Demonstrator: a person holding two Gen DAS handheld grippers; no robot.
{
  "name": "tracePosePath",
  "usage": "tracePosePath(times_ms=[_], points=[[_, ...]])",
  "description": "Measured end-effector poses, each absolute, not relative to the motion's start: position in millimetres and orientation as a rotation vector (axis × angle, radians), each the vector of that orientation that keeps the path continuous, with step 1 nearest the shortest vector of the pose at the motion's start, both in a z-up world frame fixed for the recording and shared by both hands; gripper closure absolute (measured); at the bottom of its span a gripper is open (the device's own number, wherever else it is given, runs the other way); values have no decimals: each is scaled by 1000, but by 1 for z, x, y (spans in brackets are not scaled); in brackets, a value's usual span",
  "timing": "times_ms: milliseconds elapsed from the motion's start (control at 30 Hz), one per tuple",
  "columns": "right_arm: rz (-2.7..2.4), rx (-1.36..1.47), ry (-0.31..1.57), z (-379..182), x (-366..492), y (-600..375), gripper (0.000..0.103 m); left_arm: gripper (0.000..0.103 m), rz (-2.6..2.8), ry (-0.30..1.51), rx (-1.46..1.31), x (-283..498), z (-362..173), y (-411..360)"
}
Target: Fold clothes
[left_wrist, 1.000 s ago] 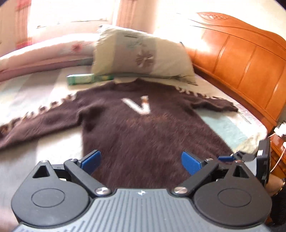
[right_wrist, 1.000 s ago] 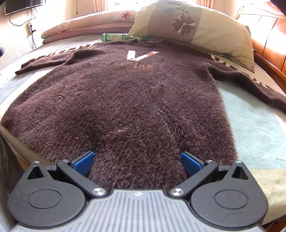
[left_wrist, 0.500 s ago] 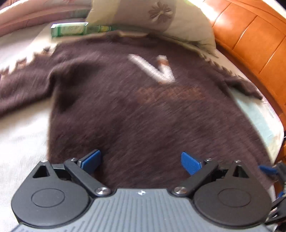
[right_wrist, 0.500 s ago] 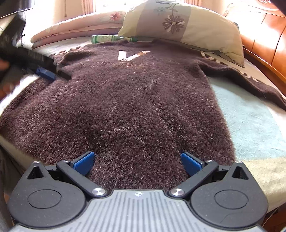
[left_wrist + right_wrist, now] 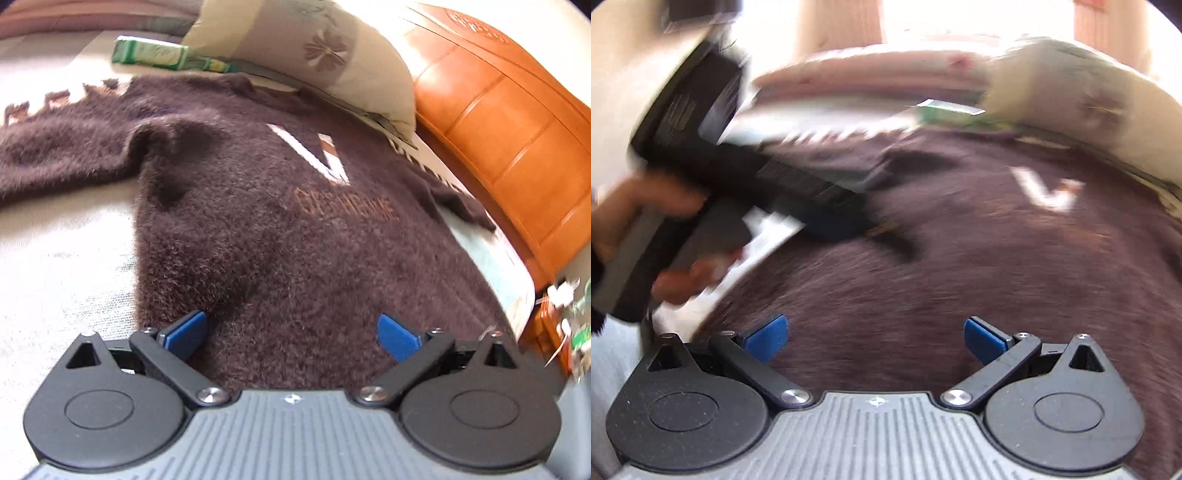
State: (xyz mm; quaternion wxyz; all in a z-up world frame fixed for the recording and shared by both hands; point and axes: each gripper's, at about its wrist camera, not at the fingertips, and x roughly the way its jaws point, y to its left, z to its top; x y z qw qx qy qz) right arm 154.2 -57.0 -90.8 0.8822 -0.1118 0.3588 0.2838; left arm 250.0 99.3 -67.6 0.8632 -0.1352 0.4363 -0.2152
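Hovering low with blue pads spread wide and empty, the left gripper (image 5: 290,332) and right gripper (image 5: 875,338) frame a fuzzy brown sweater (image 5: 280,236) lying flat on the bed (image 5: 55,258); beyond, a floral pillow (image 5: 317,55) leans beside the glossy wooden headboard (image 5: 517,136).

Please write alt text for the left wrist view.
An open left hand-held gripper hovers over a fuzzy dark brown sweater spread flat on a bed. Beyond it lie a floral pillow and an orange wooden headboard.

Motion blur smears the left hand-held gripper (image 5: 886,236) and sweater (image 5: 960,258).
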Motion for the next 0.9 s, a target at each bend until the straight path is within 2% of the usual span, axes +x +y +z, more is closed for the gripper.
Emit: tracePosePath(times_ms=[100, 300, 533, 733, 800, 900], points=[[602, -319, 750, -98, 130, -44, 0, 3, -422, 913, -261, 247, -67, 93], [632, -379, 808, -81, 90, -88, 0, 3, -414, 901, -230, 244, -49, 77], [347, -150, 765, -59, 111, -176, 0, 3, -436, 853, -281, 228, -35, 62], [172, -54, 774, -90, 125, -235, 0, 2, -326, 866, -127, 220, -73, 46], [180, -10, 744, -100, 115, -251, 0, 1, -353, 805, -70, 207, -78, 45], [211, -26, 676, -111, 99, -258, 0, 1, -348, 854, 23, 210, -71, 31]])
